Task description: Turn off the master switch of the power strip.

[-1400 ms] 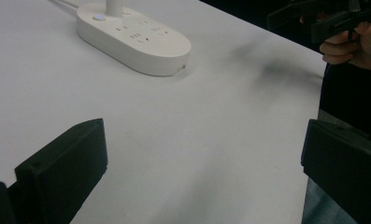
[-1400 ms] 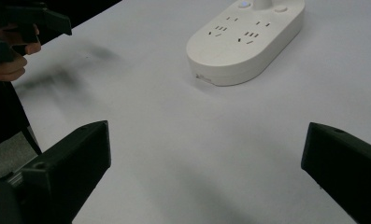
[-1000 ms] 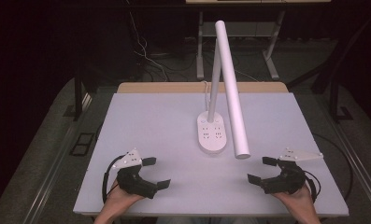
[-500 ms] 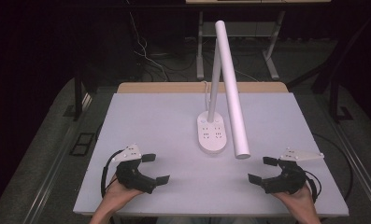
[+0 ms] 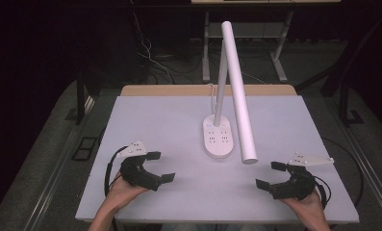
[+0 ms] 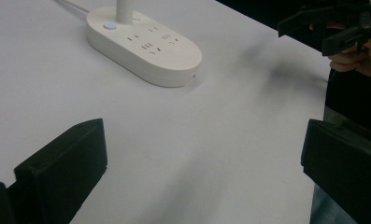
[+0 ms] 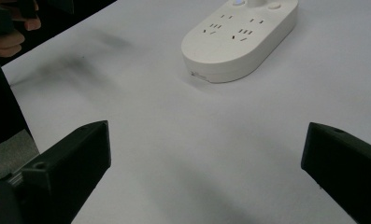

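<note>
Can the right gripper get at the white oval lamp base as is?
Probably yes: the right gripper, jaws open, faces the white oval lamp base across bare white tabletop.

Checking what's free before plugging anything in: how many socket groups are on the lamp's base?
4 on the lamp base, in two rows of two: nearer pair and, farther pair and beside the stem. Every one looks empty; none seems hidden.
</note>
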{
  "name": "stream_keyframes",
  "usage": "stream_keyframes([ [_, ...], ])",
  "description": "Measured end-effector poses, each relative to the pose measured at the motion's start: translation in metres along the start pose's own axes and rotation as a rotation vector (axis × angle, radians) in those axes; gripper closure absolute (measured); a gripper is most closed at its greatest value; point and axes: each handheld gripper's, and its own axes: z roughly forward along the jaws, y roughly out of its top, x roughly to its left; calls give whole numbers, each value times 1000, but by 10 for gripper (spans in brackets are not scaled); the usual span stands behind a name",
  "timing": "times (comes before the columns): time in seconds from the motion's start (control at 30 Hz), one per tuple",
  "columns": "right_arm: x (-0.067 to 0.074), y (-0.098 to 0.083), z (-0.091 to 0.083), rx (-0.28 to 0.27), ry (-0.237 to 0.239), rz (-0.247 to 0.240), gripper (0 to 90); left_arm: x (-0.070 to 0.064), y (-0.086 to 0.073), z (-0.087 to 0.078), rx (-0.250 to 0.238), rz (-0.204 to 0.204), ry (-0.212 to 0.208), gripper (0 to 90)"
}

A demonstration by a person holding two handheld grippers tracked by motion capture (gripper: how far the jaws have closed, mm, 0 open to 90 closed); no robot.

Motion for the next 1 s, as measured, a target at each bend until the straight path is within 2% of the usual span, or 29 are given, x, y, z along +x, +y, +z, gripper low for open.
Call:
stream_keyframes([
  [0.43, 0, 0, -3, -14, -7, 6, 10, 10, 23, 6, 31, 26, 16, 0],
  [0.63, -1, 0, -4, -30, -13, 9, 10, 15, 31, 8, 33, 26, 17, 0],
  [1.0, -2, 0, -4, -28, -11, 9, 10, 25, 43, 16, 41, 23, 21, 2],
])
